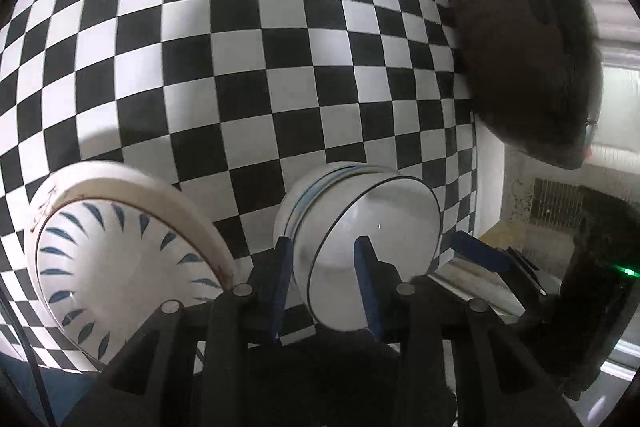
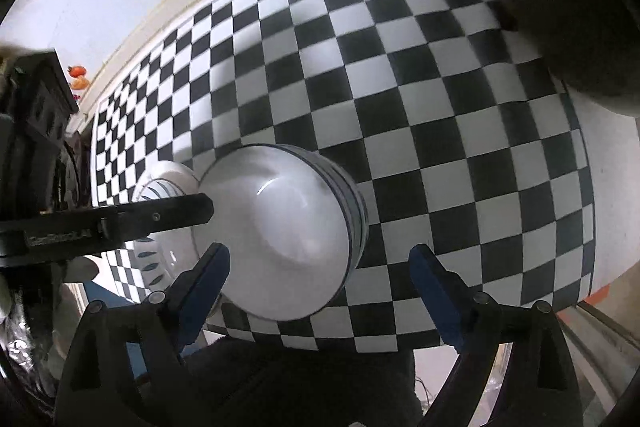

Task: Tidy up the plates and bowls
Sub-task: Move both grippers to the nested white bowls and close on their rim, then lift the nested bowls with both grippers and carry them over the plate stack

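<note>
- Bowls dominate both views: a white bowl (image 1: pixel 372 247) with a thin dark rim sits nested on top of at least one more bowl, whose blue-banded side shows beneath it in the right wrist view.
- Left tongs (image 1: pixel 324 279) are narrowed onto that top bowl's near rim, one blue finger outside the wall and the other inside the bowl, so I judge them to be gripping it.
- Right tongs (image 2: pixel 320 291) stand wide apart and hold nothing; the bowl stack (image 2: pixel 280 239) lies just ahead of them, nearer their left finger than their right.
- Second item: a patterned bowl (image 1: pixel 132 251) with blue leaf strokes round its inside lies just to the left of the stack on the checkered surface (image 1: pixel 280 67), near it, though I cannot tell whether they touch.
- The relation that counts: the top bowl is already between the left fingers, the rim clamped at its near edge, so the left hand is the nearer one for any lift or shift; the patterned bowl lies further left, on that hand's side.
- Count: one patterned bowl, one stack of at least two bowls (exact number hidden), two pairs of tongs.
- No flat plates can be made out.
</note>
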{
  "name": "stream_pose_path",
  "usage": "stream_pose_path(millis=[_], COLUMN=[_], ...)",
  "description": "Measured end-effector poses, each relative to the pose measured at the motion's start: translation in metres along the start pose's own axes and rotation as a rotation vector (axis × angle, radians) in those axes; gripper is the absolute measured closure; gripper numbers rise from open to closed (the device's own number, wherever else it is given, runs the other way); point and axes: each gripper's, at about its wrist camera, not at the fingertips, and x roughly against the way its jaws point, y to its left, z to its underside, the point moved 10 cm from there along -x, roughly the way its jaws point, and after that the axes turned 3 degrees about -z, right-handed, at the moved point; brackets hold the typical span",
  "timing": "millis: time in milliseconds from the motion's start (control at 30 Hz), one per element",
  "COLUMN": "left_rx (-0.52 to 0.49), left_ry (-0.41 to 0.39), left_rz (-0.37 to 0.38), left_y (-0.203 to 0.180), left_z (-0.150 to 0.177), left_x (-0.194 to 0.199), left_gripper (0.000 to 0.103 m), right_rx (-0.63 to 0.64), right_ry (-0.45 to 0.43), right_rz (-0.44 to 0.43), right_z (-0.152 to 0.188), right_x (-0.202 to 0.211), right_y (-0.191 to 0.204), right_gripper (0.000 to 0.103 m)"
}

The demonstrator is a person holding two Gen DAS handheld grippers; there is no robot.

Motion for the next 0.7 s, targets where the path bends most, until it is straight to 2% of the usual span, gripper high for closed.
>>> stream_pose_path(millis=[100, 167, 533, 633, 700], left_rx=[-0.014, -0.016, -0.027, -0.021, -0.018], left_ry=[0.021, 0.018, 0.107, 0.136, 0.155], left_rz=[-0.018, -0.027, -0.086, -0.08, -0.037], left_y=[-0.002, 0.0, 0.02, 0.024, 0.022], left_z=[-0.004, -0.007, -0.01, -0.01, -0.008], left_x=[-0.009, -0.01, -0.041, -0.052, -0.059], left_gripper=[0.073, 0.069, 0.069, 0.066, 0.066], right_rx=[-0.002, -0.005, -0.092, -0.106, -0.122], right_ry=[0.03, 0.046, 0.124, 0.144, 0.158], right_rz=[0.001, -0.002, -0.064, -0.094, -0.123], right_z=[-0.003, -0.005, -0.009, -0.008, -0.006], right_x=[-0.015, -0.024, -0.067, -0.079, -0.087], right_y=[-0.001, -0.002, -0.014, -0.015, -0.015], right_gripper=[0.01, 0.01, 0.01, 0.01, 0.011])
